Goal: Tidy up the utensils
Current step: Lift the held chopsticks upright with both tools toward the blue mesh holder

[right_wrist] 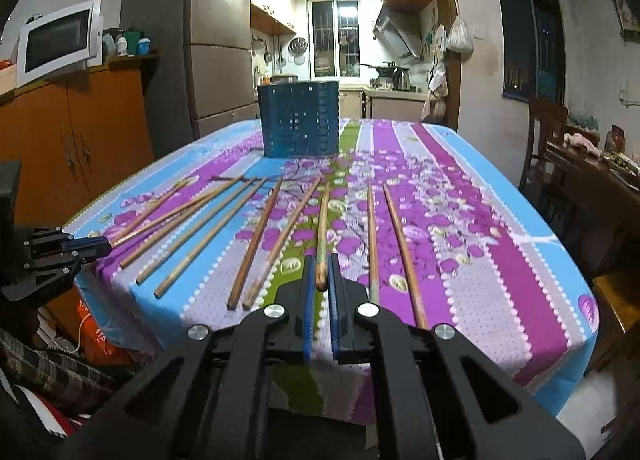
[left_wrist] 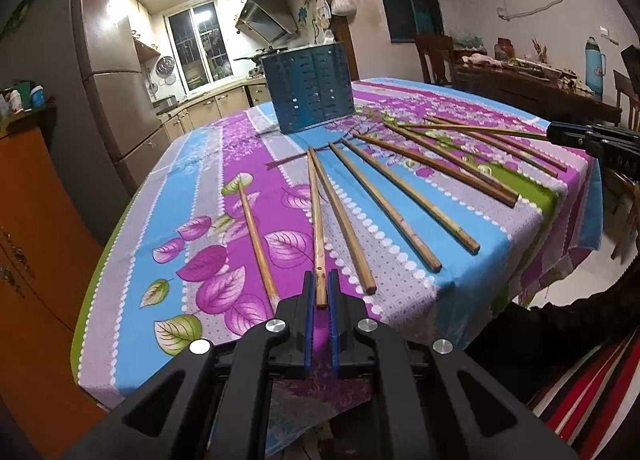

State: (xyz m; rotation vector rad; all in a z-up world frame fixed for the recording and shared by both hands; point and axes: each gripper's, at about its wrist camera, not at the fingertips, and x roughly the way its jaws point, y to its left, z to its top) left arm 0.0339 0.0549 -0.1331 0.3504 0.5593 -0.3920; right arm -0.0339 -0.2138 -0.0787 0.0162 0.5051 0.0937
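A: Chopsticks fanned across the flowered tablecloth [right_wrist: 460,260], blunt ends near, tips converging toward the blue slotted holder [right_wrist: 299,120] standing at the far middle.

B: And in hand?

A: Two. Left gripper [left_wrist: 321,296] pinching the near end of one chopstick [left_wrist: 316,228], jaws pressed tight on it; rest of that stick apparently lying along the cloth, just beside its neighbour. Right gripper [right_wrist: 320,280] clamped likewise on the blunt end of another chopstick [right_wrist: 322,228], in the middle of the fan.

B: So which step?

A: Pick-up, judging by this. Both sticks gripped, neither near the holder. Nothing visible inside it from here, though hard to tell through the slots.

B: Next?

A: Probably lifting clear of the neighbours, carrying to the far middle, tipping each stick upright over the holder's open top, then releasing. Worth watching: long sticks held by one end may swing or catch the rim.

B: Remainder?

A: Many chopsticks left loose on the cloth, left and right.
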